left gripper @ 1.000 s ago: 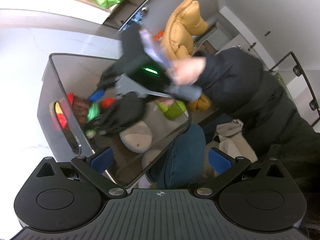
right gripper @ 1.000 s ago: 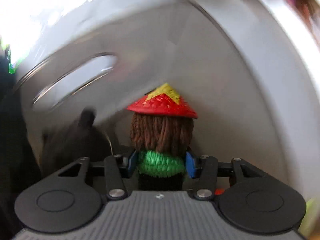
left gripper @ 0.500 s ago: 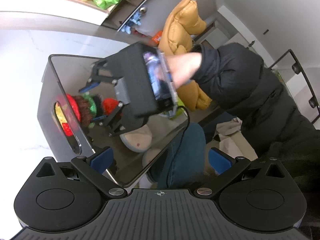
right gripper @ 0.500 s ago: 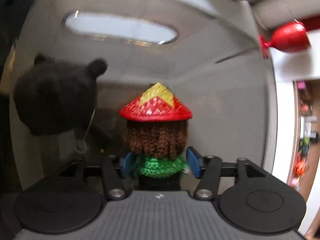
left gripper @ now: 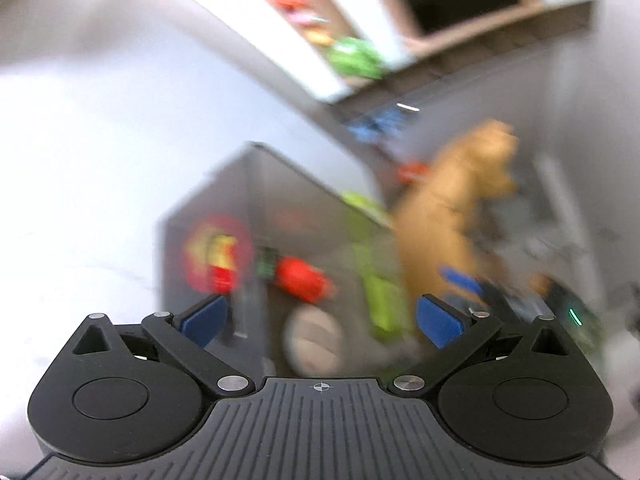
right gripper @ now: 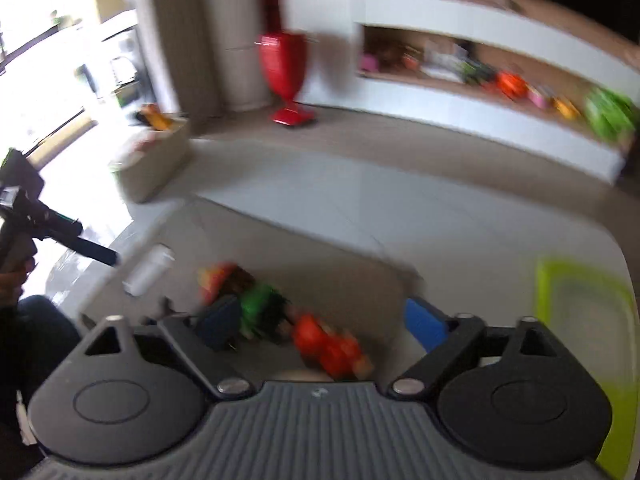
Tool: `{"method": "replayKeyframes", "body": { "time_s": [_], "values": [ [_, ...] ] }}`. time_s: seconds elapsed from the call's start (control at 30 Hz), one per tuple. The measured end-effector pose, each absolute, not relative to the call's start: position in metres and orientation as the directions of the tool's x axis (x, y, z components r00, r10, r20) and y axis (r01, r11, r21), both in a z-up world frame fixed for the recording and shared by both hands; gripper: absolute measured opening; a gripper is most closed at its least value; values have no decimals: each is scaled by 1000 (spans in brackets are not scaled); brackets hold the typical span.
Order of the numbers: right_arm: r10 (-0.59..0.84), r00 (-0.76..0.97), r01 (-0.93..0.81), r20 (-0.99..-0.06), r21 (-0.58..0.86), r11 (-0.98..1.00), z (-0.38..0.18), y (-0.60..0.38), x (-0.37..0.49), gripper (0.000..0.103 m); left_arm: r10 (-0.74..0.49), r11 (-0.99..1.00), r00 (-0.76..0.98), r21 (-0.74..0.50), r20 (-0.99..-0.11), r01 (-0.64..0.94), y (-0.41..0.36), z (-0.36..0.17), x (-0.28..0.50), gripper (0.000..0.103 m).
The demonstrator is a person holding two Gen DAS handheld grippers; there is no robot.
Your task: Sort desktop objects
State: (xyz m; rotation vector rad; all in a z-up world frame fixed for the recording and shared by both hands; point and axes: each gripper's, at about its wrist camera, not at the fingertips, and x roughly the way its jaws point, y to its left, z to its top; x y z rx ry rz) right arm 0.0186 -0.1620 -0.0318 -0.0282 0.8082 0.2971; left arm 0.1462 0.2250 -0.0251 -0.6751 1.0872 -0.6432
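2 grippers show, both blurred. The left gripper (left gripper: 320, 314) stands apart and empty over a grey bin (left gripper: 208, 200). Inside lies 1 crocheted doll (right gripper: 248, 300) with a red straw hat, beside 1 orange-red toy (right gripper: 328, 348). The right gripper (right gripper: 320, 320), jaws opening, hangs above, touching neither. 1 white bottle (right gripper: 148, 270) lies at 10 o'clock, 1 lime tray (right gripper: 584, 320) at 3 o'clock. Shelves (right gripper: 480, 92) line the room.

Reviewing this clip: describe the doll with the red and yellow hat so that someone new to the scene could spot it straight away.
Find the grey bin on the white table. Inside, against its left wall, lies the doll, also seen from the right wrist view just ahead of the open right gripper. Its round red hat with a yellow patch, brown hair and green body set it apart from the plain red-orange toy beside it.
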Motion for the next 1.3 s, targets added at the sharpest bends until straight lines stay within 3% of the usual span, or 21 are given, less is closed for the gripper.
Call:
{"method": "replayKeyframes", "body": {
  "time_s": [0.03,0.07,0.13,0.27,0.37,0.47,0.57,0.63,0.67,0.8,0.93,1.13,1.23,1.27,1.3],
  "values": [
    [242,643,-225,-727,123,967,-15,-184,12,64,-696,691,352,-716,-625,94,218,-25,147,103],
    [246,631,-171,-736,178,969,-9,-206,10,56,-647,737,367,-672,-669,74,210,-23,148,103],
    [291,614,-82,-733,308,948,-58,-231,18,56,-568,802,386,-594,-727,63,192,-19,150,103],
    [393,621,1,-678,503,865,-110,-270,29,55,-579,798,374,-597,-724,80,166,-17,150,103],
    [523,607,-27,-598,642,766,-129,-286,38,38,-621,758,364,-650,-694,55,161,-19,156,103],
    [580,595,-70,-557,683,727,-138,-290,47,22,-607,765,390,-642,-692,51,157,-19,160,103],
    [545,615,-103,-571,627,773,-131,-284,48,21,-582,784,416,-617,-699,61,153,-16,161,99],
    [529,627,-107,-572,610,785,-125,-280,51,21,-531,823,436,-565,-727,61,148,-15,164,86],
    [526,631,-102,-571,610,785,-125,-280,54,20,-493,849,445,-525,-748,58,144,-13,167,74],
    [502,647,-87,-573,599,796,-121,-276,69,20,-475,860,439,-507,-763,49,145,-12,192,70],
    [473,663,-60,-581,589,806,-108,-267,99,19,-491,847,430,-531,-758,31,149,-13,225,69],
    [447,672,-74,-591,546,834,-99,-248,127,18,-429,883,470,-469,-771,36,150,-11,227,72],
    [444,677,-98,-587,527,845,-100,-243,129,20,-424,879,488,-476,-763,19,161,-2,221,86],
    [435,684,-103,-586,512,853,-98,-242,128,25,-399,886,510,-463,-762,2,165,6,216,94],
    [411,696,-93,-589,493,865,-99,-244,123,32,-373,893,532,-450,-760,-16,169,14,211,94]
  ]
}}
